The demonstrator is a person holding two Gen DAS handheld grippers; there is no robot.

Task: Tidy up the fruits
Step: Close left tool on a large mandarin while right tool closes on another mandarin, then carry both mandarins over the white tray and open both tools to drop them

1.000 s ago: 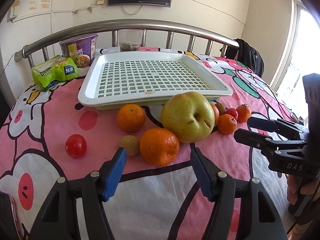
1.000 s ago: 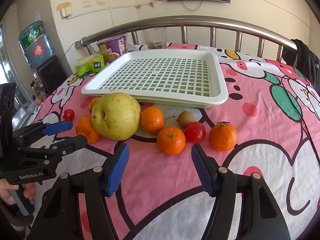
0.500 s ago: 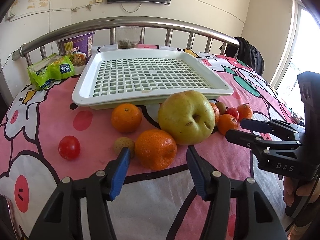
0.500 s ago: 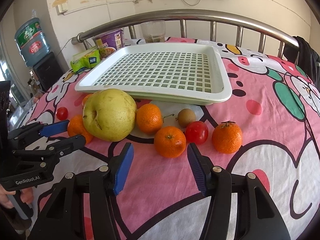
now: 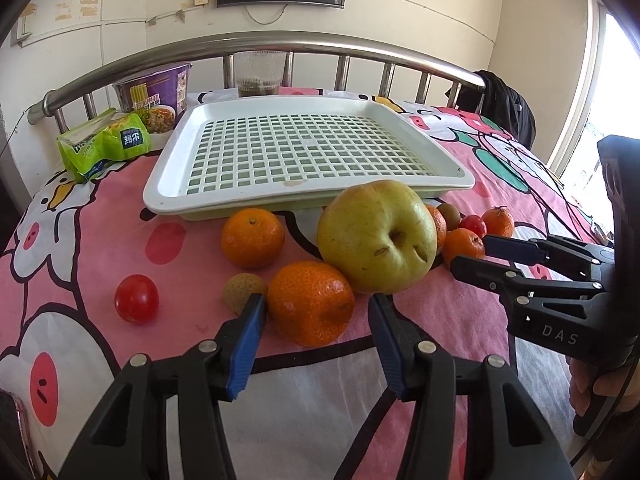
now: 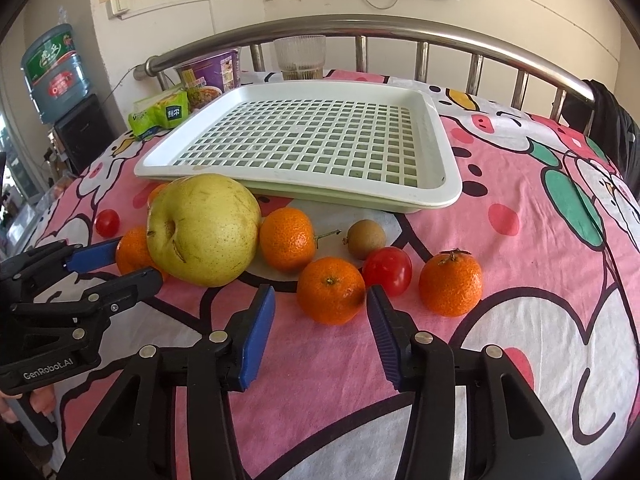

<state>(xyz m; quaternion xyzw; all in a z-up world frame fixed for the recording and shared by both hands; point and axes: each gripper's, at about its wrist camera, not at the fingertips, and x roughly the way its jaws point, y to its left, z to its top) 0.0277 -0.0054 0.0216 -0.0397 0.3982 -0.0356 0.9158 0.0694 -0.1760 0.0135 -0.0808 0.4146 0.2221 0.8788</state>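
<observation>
A white slotted tray (image 5: 168, 184) (image 6: 448, 184) lies empty on the pink cloth. In front of it sit a big yellow-green pear (image 5: 378, 236) (image 6: 204, 228), several oranges, two red tomatoes (image 5: 136, 298) (image 6: 387, 270) and small brown fruits (image 5: 242, 288) (image 6: 366, 238). My left gripper (image 5: 316, 314) is open, its blue pads on either side of the nearest orange (image 5: 310, 302), not touching it. My right gripper (image 6: 320, 308) is open around another orange (image 6: 330, 290). Each gripper shows in the other's view, the right one (image 5: 474, 256), the left one (image 6: 136, 262).
A green snack packet (image 5: 104, 146), a purple noodle cup (image 5: 154, 96) and a clear cup (image 5: 258, 74) stand behind the tray by the steel bed rail (image 5: 256, 44). A water jug (image 6: 54, 72) stands far left. A dark bag (image 5: 506, 110) hangs at the right.
Both grippers have moved forward toward the fruits. The nearest orange now lies between each gripper's open pads. No fruit has moved.
</observation>
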